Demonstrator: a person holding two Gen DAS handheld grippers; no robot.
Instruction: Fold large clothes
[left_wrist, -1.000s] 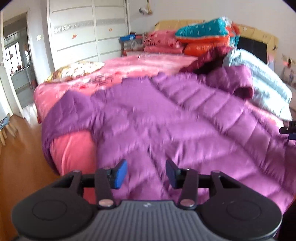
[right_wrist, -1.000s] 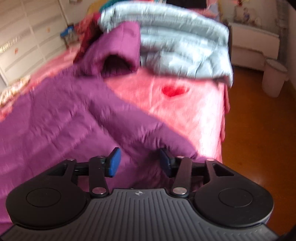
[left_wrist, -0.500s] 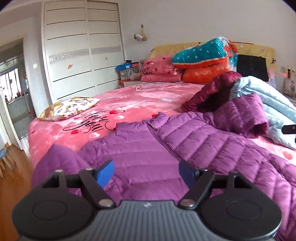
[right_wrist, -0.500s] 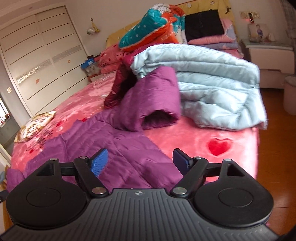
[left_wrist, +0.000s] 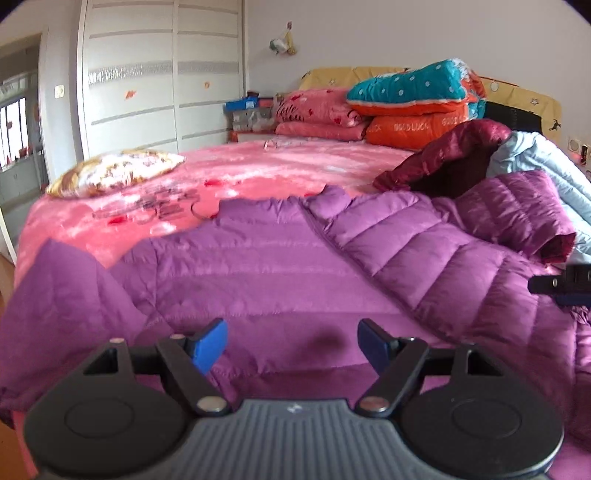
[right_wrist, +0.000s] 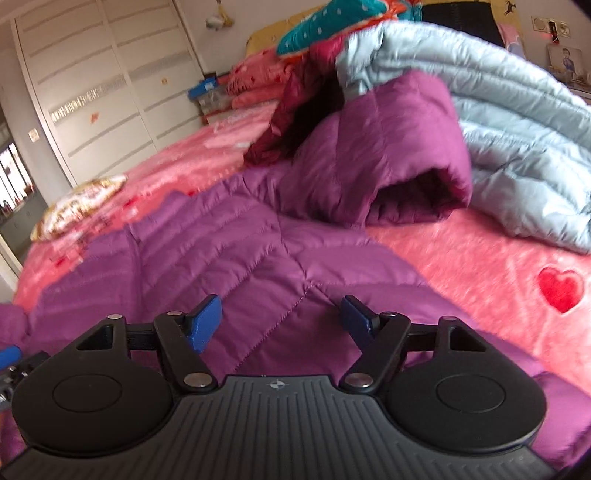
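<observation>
Left wrist view: left tool (left_wrist: 291, 345) wide, empty, over the purple jacket (left_wrist: 280, 266) spread on the bed (left_wrist: 110, 218). Right wrist view: right tool (right_wrist: 280, 319) closing slightly, nothing between; only here the hood (right_wrist: 388, 155) opening shows; bed's edges blurry.

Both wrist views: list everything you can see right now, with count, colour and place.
puffer jacket: one, purple, spread flat across the near bed
hood: one, purple, raised at the jacket's far end
bedspread: one, pink with hearts, covering the bed
light blue coat: one, heaped beyond the hood
maroon jacket: one, beside the blue coat
patterned pillow: one, far left bed edge
folded quilts: teal, orange, pink, stacked at the headboard
wardrobe: one, white, left wall
left claw: open, empty
right claw: closing slightly, nothing between its jaws
</observation>
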